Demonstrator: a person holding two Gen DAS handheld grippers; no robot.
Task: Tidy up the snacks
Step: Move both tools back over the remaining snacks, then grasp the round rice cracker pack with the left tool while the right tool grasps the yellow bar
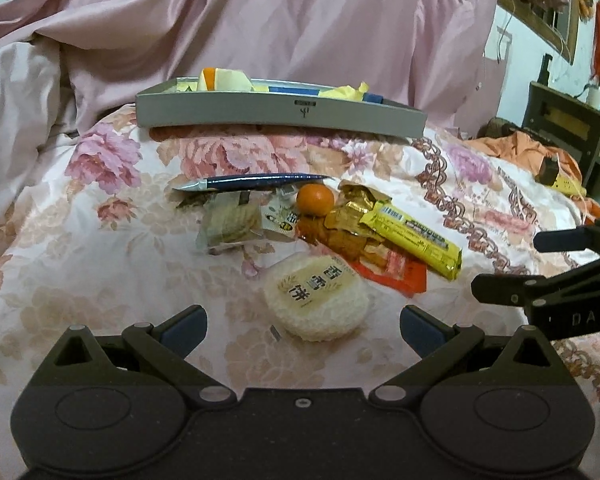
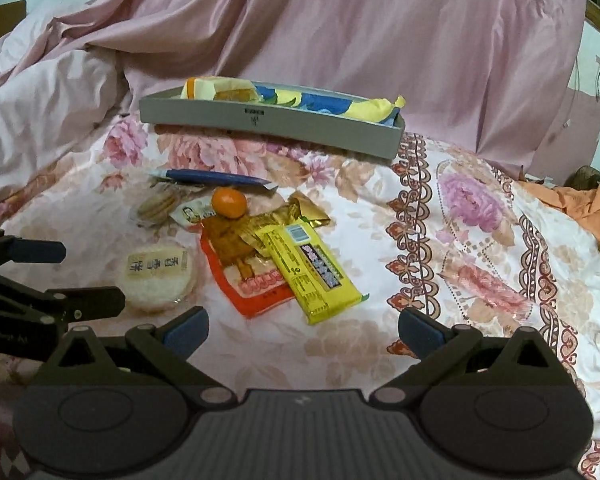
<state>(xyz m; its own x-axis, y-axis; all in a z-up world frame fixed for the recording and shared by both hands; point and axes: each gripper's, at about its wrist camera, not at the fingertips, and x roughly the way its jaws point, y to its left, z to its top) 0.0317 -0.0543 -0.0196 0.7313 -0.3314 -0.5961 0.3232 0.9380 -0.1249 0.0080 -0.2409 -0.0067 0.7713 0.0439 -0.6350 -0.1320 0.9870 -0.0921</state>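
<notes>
A heap of snacks lies on the floral bedspread: a round rice cracker pack (image 1: 316,300) (image 2: 158,274), a yellow bar (image 1: 414,236) (image 2: 312,272), a red packet (image 1: 392,268) (image 2: 252,280), a small orange (image 1: 315,199) (image 2: 229,203), a gold wrapper (image 1: 356,208), a clear biscuit pack (image 1: 230,224) (image 2: 156,204) and a blue sachet (image 1: 256,181) (image 2: 212,178). Behind them sits a grey tray (image 1: 280,114) (image 2: 268,120) holding yellow and blue packs. My left gripper (image 1: 303,330) (image 2: 80,276) is open just short of the rice cracker. My right gripper (image 2: 303,330) (image 1: 508,268) is open, empty, near the yellow bar.
Pink sheets are bunched up behind the tray (image 1: 260,20). Orange cloth (image 1: 540,152) and a dark wooden cabinet (image 1: 568,128) lie at the right. A yellow item (image 1: 560,182) rests on the bed's far right. Bare bedspread stretches right of the snacks (image 2: 480,240).
</notes>
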